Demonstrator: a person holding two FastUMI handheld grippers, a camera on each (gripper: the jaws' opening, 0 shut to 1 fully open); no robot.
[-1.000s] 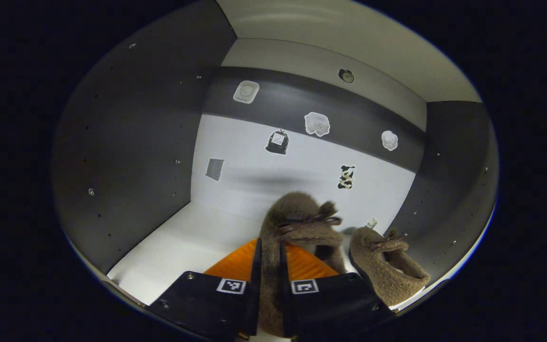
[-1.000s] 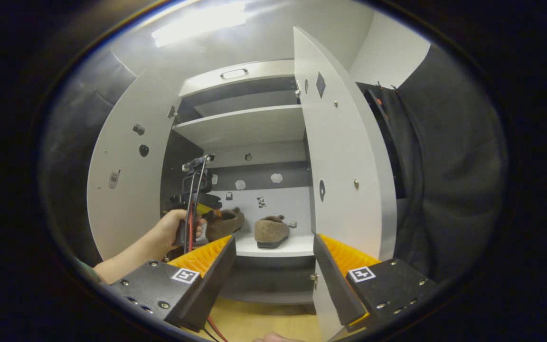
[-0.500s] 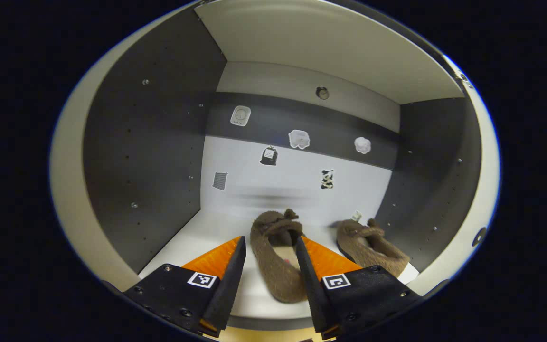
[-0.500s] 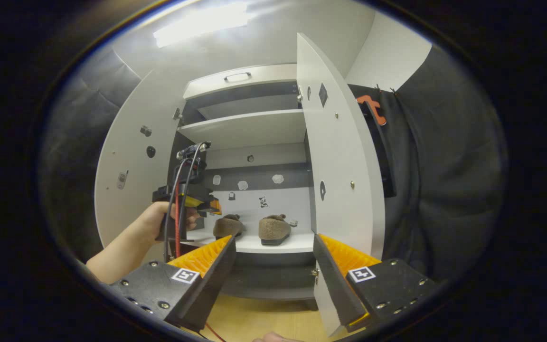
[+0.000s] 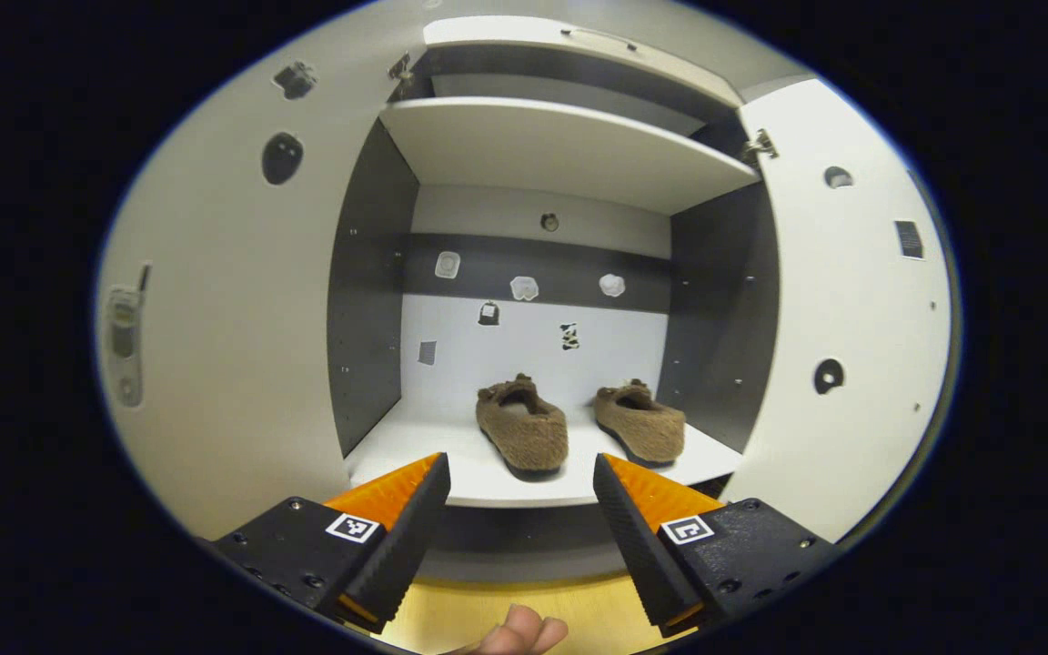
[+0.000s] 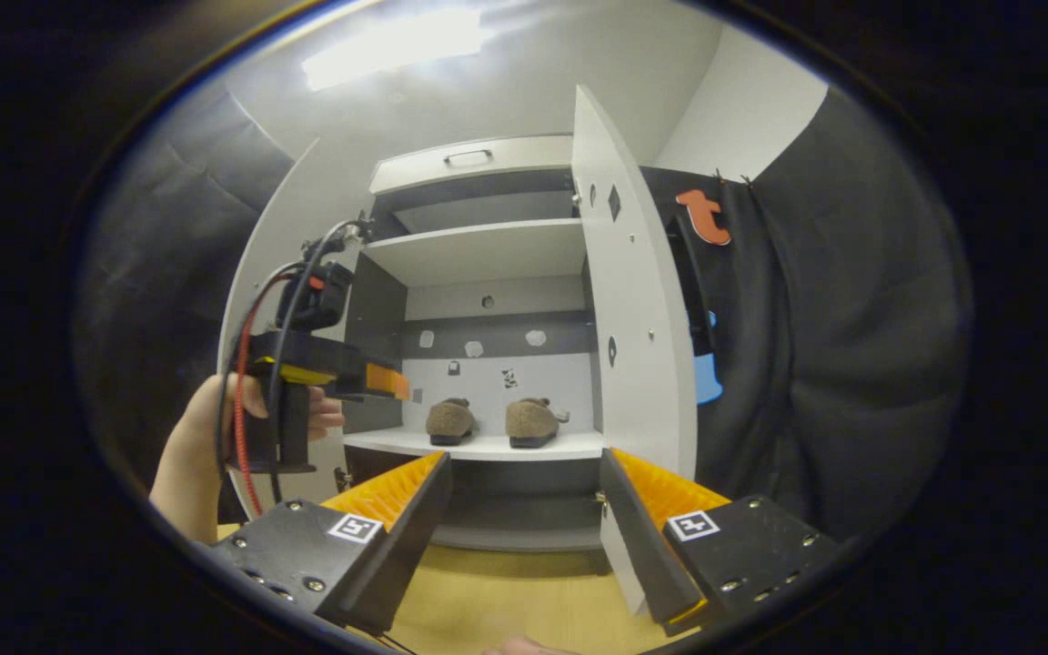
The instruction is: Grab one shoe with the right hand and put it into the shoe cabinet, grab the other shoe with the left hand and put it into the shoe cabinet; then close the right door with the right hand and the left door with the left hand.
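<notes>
- Left gripper: jaws wide apart, holding nothing.
- Right gripper: jaws wide apart, holding nothing.
- Shoes: side by side on cabinet shelf; both doors stand ajar.

Each gripper has 2 ridged fingers on black screwed blocks bearing square tags; red and black cables trail.

Two shoes, two open doors.
</notes>
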